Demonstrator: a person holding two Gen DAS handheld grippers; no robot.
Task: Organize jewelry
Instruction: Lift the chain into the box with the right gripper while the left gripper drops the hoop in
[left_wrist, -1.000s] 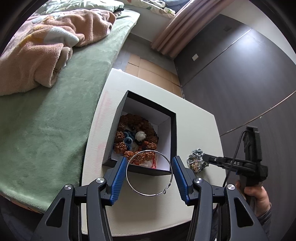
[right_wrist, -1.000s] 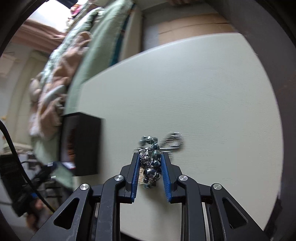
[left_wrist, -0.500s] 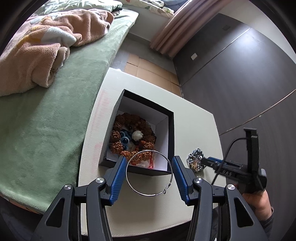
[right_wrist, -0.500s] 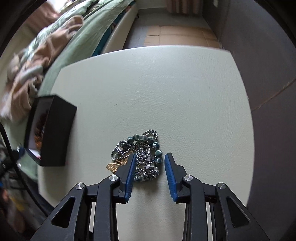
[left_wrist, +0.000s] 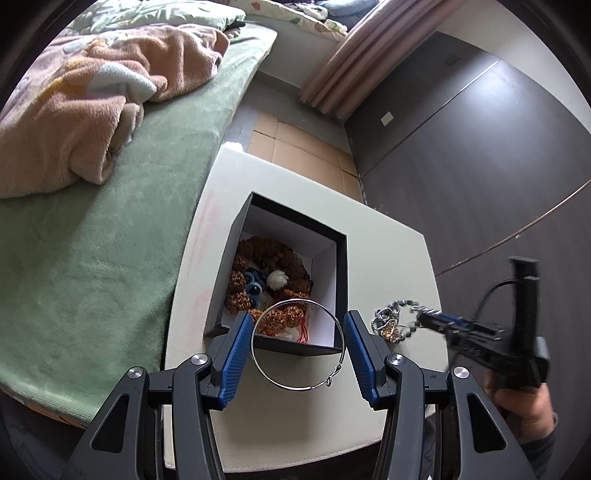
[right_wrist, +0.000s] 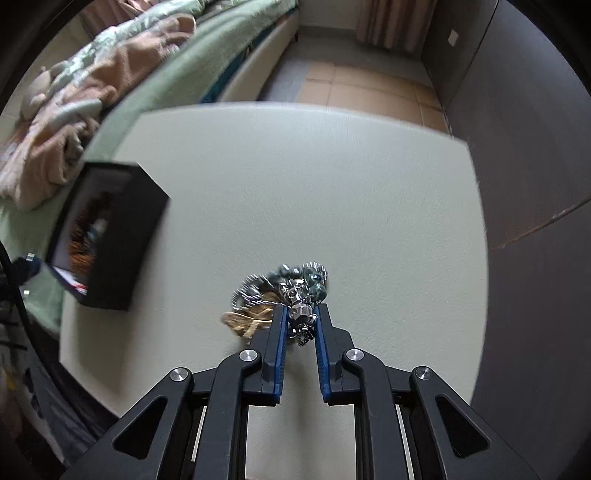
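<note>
On the table (right_wrist: 369, 206), our right gripper (right_wrist: 300, 325) is closing on the bead tangle (right_wrist: 291, 291) — loose strands may snag. Left gripper (left_wrist: 297, 343) clamps the hoop (left_wrist: 297, 343) by the box (left_wrist: 341, 291) — could spring out.

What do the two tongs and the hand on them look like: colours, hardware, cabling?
Both tongs share a build: the left tongs and right tongs have black angular linkage arms with triangular cut-outs, round silver pivot screws and ribbed blue pads. In the left view, the right unit has a black upright handle with a black cable looping off it. The right hand on it shows a dark cuff.
</note>
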